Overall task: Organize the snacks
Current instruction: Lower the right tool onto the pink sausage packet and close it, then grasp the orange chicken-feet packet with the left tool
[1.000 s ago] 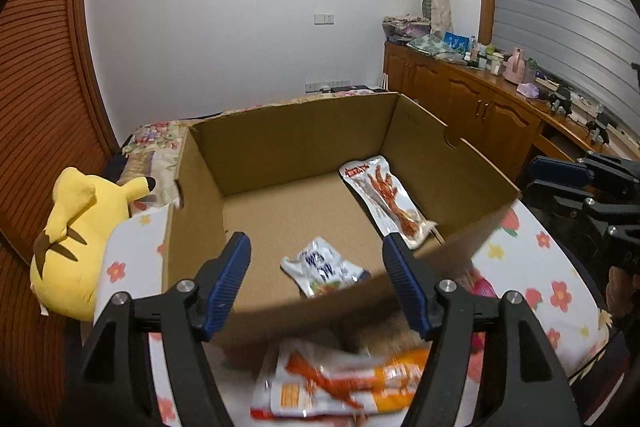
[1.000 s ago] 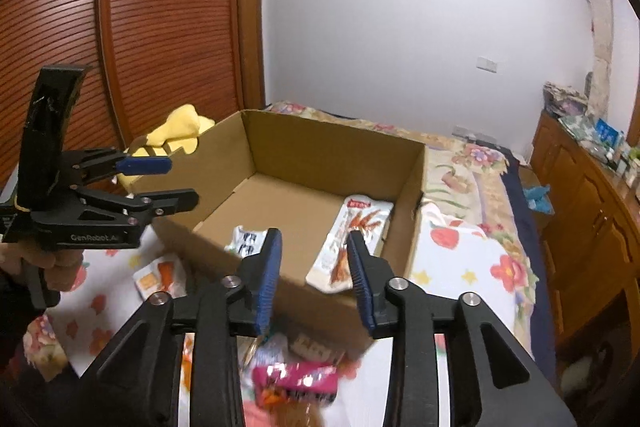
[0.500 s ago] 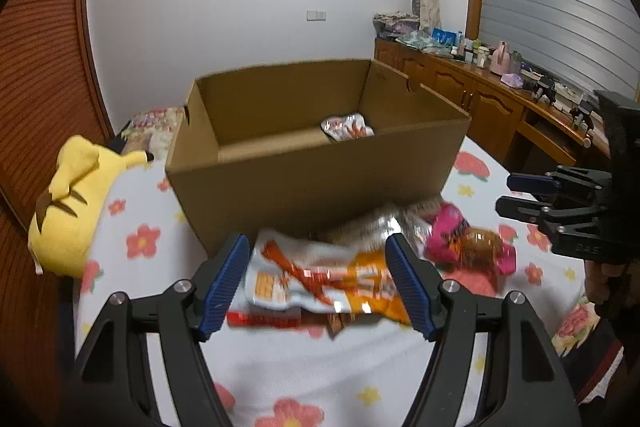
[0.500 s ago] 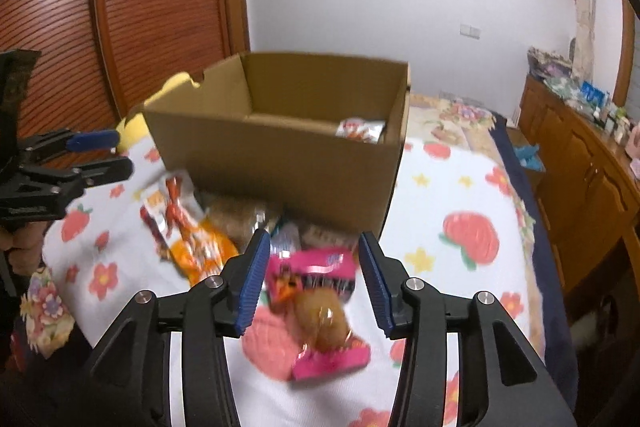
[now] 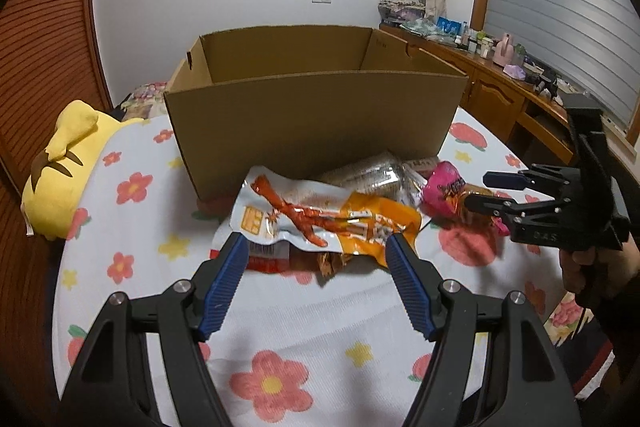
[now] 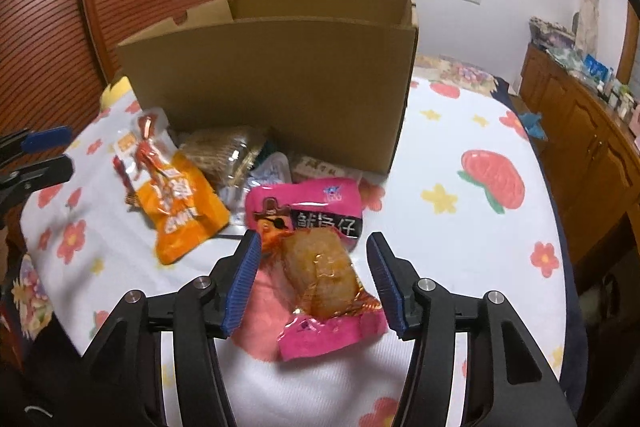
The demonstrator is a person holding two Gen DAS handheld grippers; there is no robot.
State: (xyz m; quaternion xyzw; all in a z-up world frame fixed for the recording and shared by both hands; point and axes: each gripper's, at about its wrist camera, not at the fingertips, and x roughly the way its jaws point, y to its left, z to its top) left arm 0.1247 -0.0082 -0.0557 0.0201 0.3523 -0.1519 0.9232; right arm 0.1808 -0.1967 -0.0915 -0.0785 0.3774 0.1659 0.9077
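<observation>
- Two tools, one in each of my hands, both spread wide and holding nothing: my left tool (image 5: 314, 259) hangs low over the orange snack pouch (image 5: 320, 215), my right tool (image 6: 314, 267) straddles the pink snack packet (image 6: 316, 263) without touching it.
- Seen from the left tool, the orange pouch lies at 12 o'clock just beyond the fingertips, with the right tool at 3 o'clock over the pink packet.
- Behind them, a clear-wrapped packet (image 6: 224, 155) and smaller ones crowd against the near wall of the cardboard box (image 5: 316, 119).
- I judge this the reach-to-pick step. Next I should lower, close on one packet each, then lift over the box wall and drop them in.
- Everything rests on a flower-print cloth (image 5: 280, 307); whether bed or bench lies beneath, I cannot tell.
- At 9 o'clock lies a yellow plush toy (image 5: 68, 171); at 2 o'clock, a cluttered wooden sideboard (image 5: 500, 83).
</observation>
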